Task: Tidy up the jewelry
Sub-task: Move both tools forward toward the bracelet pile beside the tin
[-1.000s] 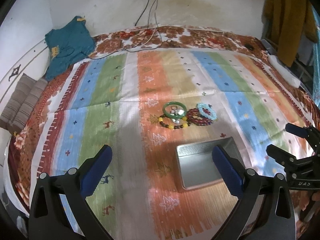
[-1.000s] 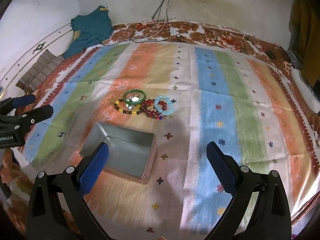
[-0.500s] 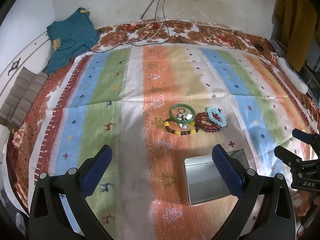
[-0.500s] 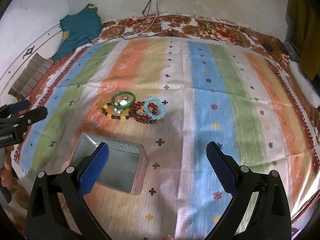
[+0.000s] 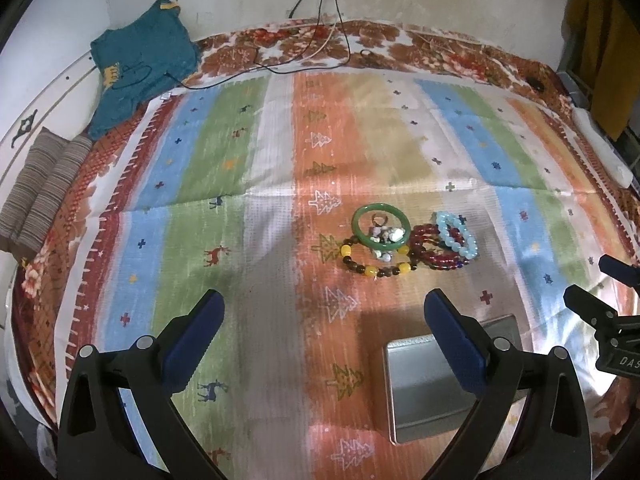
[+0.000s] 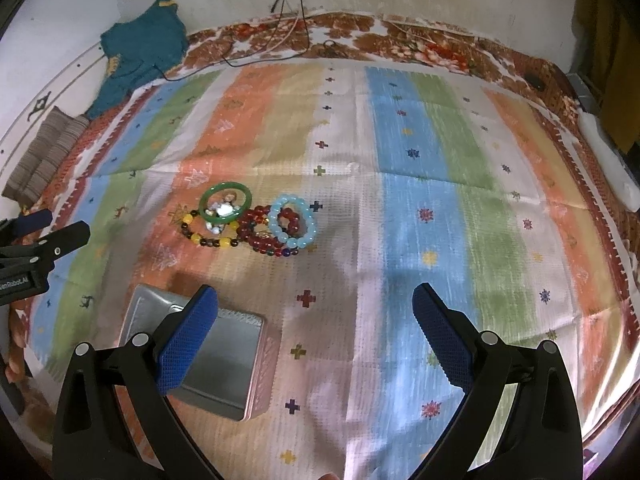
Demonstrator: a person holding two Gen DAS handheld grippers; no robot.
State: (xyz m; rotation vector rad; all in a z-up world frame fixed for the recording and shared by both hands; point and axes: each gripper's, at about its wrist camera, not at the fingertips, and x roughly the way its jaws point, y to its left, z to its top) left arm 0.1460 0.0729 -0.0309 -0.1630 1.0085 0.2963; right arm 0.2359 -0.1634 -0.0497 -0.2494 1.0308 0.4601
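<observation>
Both grippers spread wide, grasping nothing, above striped cloth (image 5: 280,216).
Left gripper (image 5: 324,320), right gripper (image 6: 314,308); bracelets (image 6: 256,220) clustered beyond metal tin (image 6: 224,360).

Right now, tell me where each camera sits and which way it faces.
Left wrist: rides the left hand-held gripper, looking forward and down at the striped cloth; own blue fingers open, right hand-held gripper at the right edge.
Right wrist: rides the right hand-held gripper, same direction; own open fingers, left hand-held gripper at the left edge.
Shared: bracelet pile, metal tin.
</observation>
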